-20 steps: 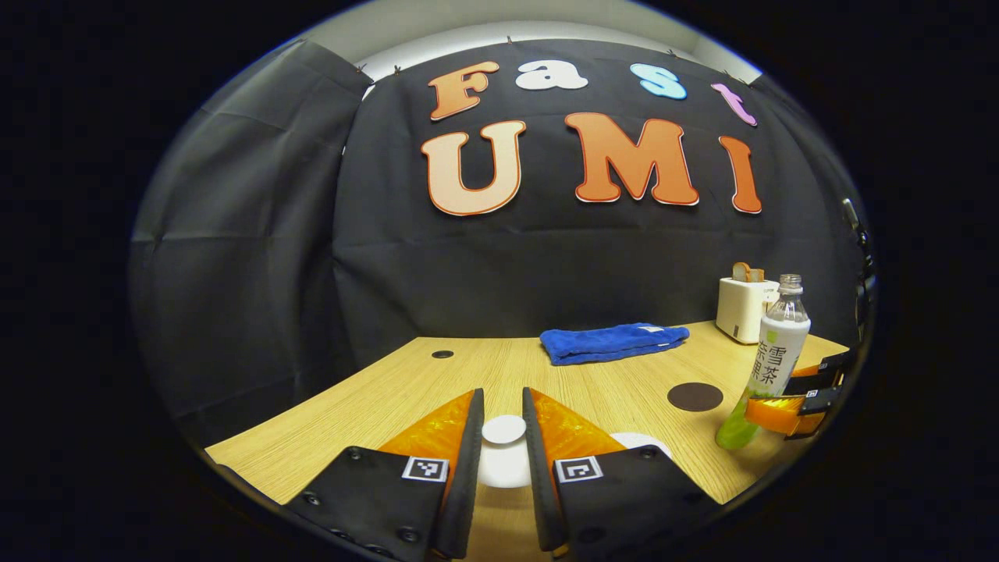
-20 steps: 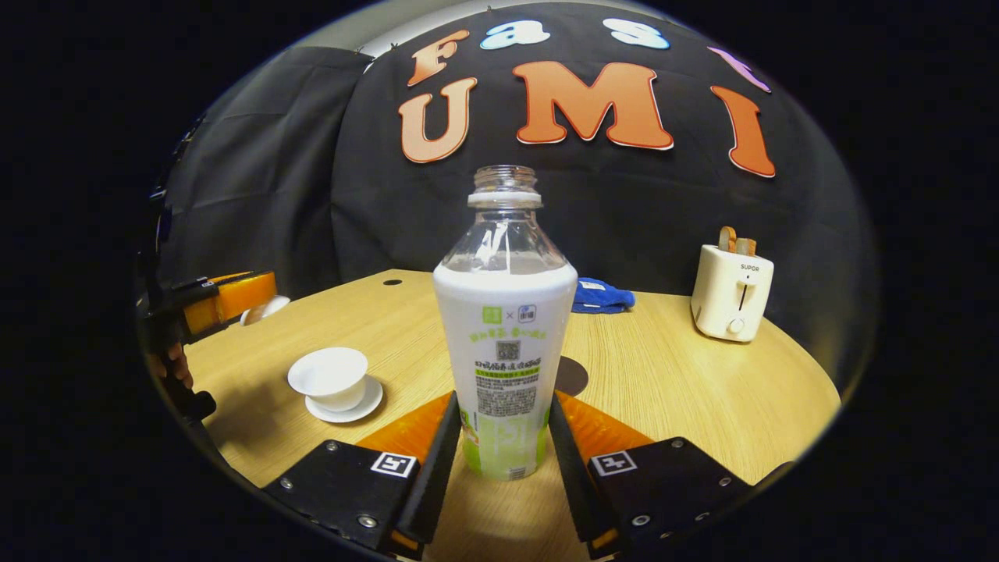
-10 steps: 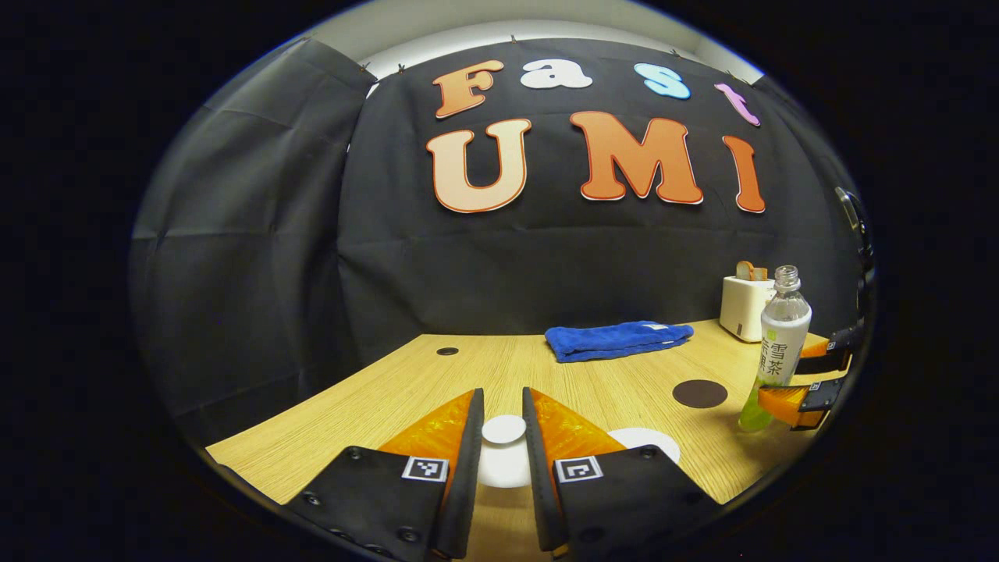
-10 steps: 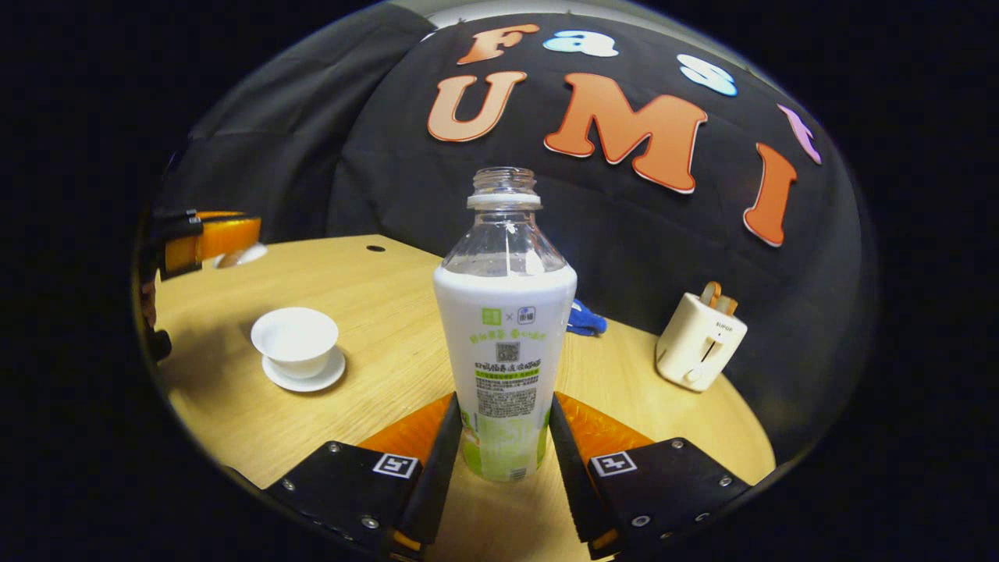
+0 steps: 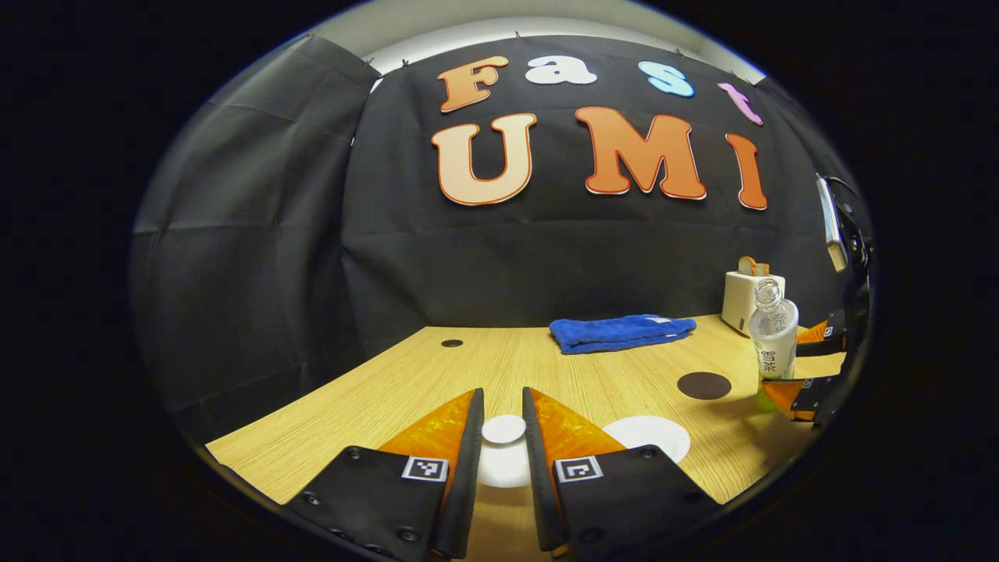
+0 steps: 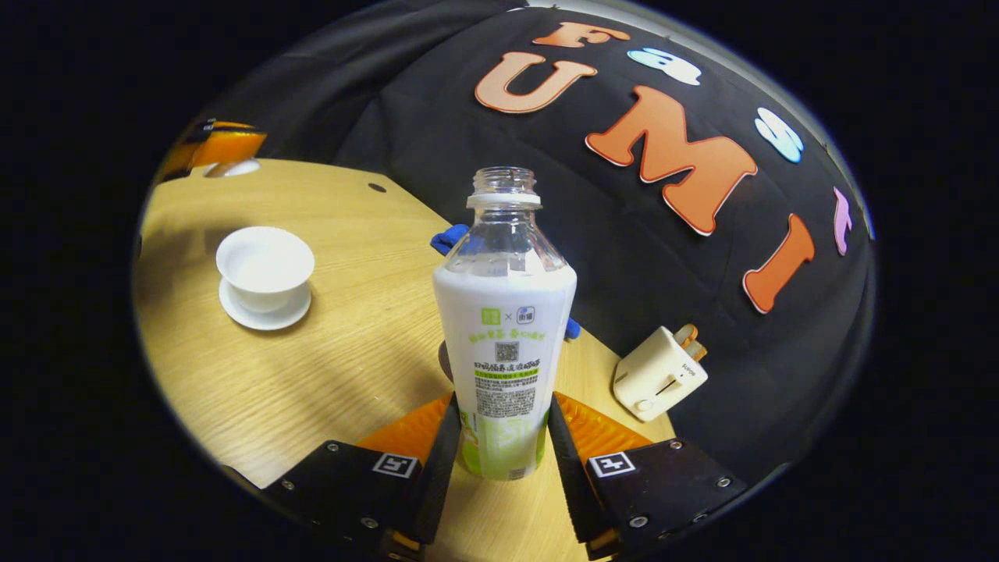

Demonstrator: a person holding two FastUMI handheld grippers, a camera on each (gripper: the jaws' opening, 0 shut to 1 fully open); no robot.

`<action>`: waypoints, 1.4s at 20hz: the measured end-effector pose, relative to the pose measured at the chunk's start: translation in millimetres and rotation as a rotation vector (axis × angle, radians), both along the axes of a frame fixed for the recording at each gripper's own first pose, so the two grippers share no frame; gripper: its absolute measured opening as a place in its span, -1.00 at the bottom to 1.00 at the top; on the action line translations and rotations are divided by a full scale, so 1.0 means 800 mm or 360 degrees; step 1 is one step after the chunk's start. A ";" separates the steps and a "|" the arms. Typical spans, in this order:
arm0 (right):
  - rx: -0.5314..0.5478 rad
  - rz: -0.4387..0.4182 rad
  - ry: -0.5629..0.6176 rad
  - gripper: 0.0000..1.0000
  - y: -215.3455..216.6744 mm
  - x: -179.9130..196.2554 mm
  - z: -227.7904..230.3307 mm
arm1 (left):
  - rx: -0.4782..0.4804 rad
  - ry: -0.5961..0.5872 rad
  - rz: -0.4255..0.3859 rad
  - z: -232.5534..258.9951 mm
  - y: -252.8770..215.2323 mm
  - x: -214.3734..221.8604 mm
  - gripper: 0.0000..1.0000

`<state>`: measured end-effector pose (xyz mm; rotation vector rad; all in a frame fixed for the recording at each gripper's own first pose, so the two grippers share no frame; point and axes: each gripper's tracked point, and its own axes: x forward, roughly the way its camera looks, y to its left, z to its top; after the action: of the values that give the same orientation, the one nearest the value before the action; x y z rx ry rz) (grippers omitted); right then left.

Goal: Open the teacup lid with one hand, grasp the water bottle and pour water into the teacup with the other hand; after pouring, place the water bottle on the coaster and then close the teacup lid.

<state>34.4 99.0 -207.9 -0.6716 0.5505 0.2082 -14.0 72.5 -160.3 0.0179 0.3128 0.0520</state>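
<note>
Water bottle [image 6: 505, 328] sat pinched low on its body in the right claw [image 6: 503, 445], uncapped, lifted off the worktop [image 6: 328, 351] and leaning toward the open teacup [image 6: 265, 264] on its saucer; its long axis ran straight up the right gripper view, mouth uppermost. Left claw [image 5: 503, 449] gripped the teacup lid [image 5: 503, 429] by its knob, above the worktop just left of the teacup.

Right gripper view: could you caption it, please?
Hand-held gripper tilts the uncapped water bottle toward the open teacup.
</note>
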 end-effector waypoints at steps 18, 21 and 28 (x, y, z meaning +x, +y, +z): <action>-0.0807 0.0358 -0.0299 0.30 0.011 0.013 0.013 | -0.0014 0.0024 0.0032 -0.017 0.026 -0.013 -0.28; -0.0902 0.0411 -0.0341 0.30 0.014 0.013 0.017 | -0.0009 0.0018 0.0035 -0.016 0.031 -0.014 -0.28; -0.1084 0.0521 -0.0438 0.29 0.026 0.009 0.025 | -0.0006 0.0024 0.0037 -0.018 0.036 -0.017 -0.28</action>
<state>42.0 119.6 -188.0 -1.4326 0.2316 0.2292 -27.5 101.5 -174.7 0.0110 0.3282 0.0746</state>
